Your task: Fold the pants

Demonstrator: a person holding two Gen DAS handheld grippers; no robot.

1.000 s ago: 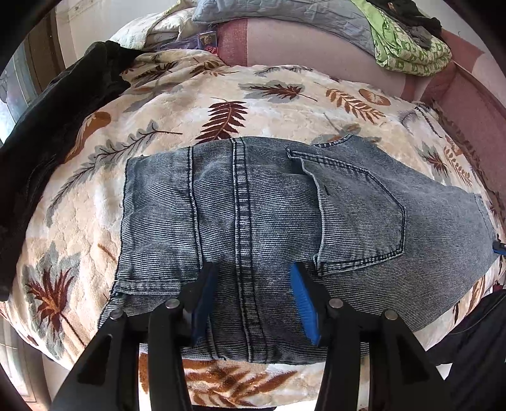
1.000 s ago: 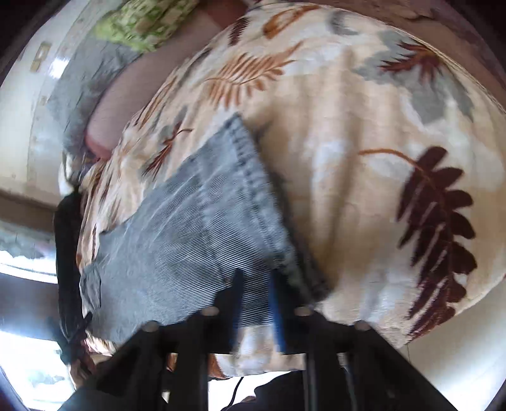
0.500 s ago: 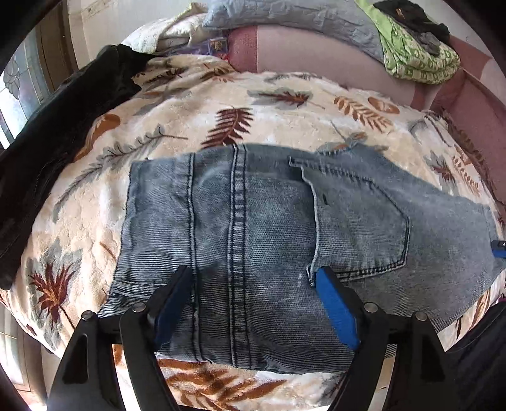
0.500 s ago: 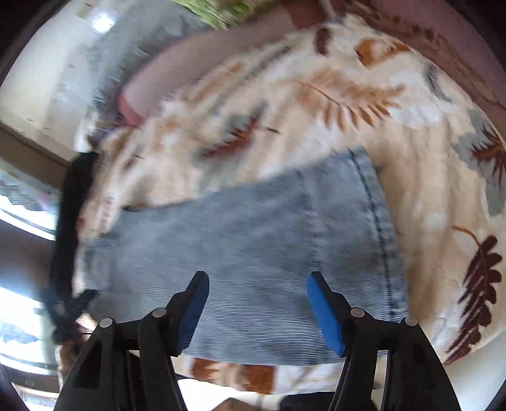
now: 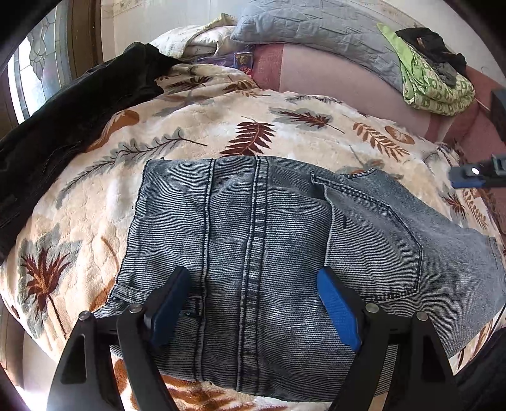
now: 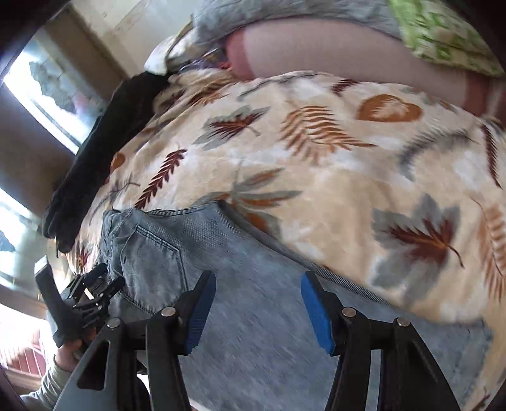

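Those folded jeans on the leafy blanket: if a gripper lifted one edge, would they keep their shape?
Probably not. The jeans lie limp in flat layers, so a lifted edge would likely droop and unfold. The thick seams suggest fairly heavy cloth. The plush blanket may drag rather than let them slide.

right gripper [image 6: 257, 311] jaws apart, nothing between, above folded jeans [image 6: 253, 284] on leaf-print blanket [image 6: 348, 164]; view blurred.

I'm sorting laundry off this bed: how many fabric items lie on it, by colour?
Blue-grey denim: 1, the folded jeans
Black: 2, the dark garment at the left edge and a small dark heap
Green patterned: 1, a folded cloth
Grey quilted: 1, a pillow
Total: 5
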